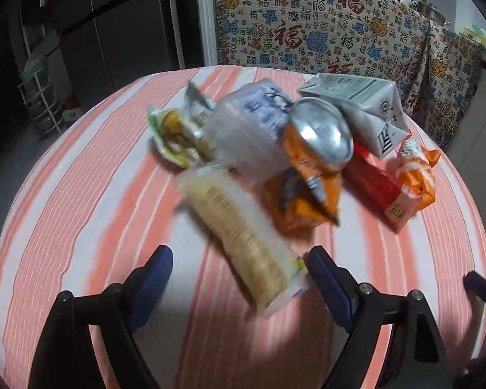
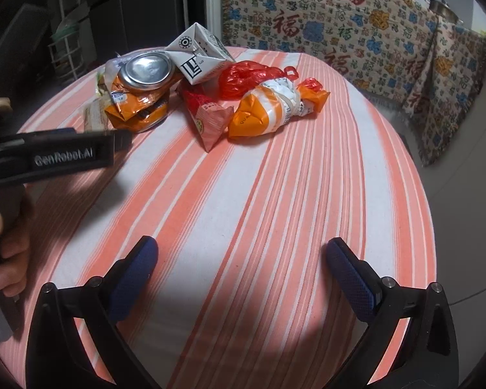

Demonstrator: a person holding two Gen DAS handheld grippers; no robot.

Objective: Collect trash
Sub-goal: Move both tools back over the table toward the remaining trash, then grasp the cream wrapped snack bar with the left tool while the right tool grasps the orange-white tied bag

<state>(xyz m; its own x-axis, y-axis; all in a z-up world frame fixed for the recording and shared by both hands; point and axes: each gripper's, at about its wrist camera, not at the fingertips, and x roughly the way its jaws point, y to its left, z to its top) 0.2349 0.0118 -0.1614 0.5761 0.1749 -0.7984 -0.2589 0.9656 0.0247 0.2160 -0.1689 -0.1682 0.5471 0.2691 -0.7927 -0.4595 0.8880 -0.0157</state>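
Note:
A pile of trash lies on the striped table (image 1: 81, 194). Nearest my left gripper (image 1: 239, 259) is a clear packet of pale biscuits (image 1: 243, 236), its near end lying between the open fingers, apart from the pads. Behind it sit a crushed orange can (image 1: 314, 162) with a silver end, a white milk carton (image 1: 366, 107), a red wrapper (image 1: 379, 191) and a clear plastic bottle (image 1: 249, 123). In the right wrist view my right gripper (image 2: 241, 259) stands open over bare cloth, short of the orange-and-white bag (image 2: 269, 110), red plastic bag (image 2: 249, 77), carton (image 2: 197, 58) and can (image 2: 142, 77).
A patterned cloth (image 1: 324, 32) hangs over furniture behind the table. A wire rack (image 1: 39, 97) stands in the dark at the left. In the right wrist view the left gripper's body (image 2: 58, 155) and the hand holding it (image 2: 6, 253) fill the left edge. The table's edge (image 2: 427, 227) curves at the right.

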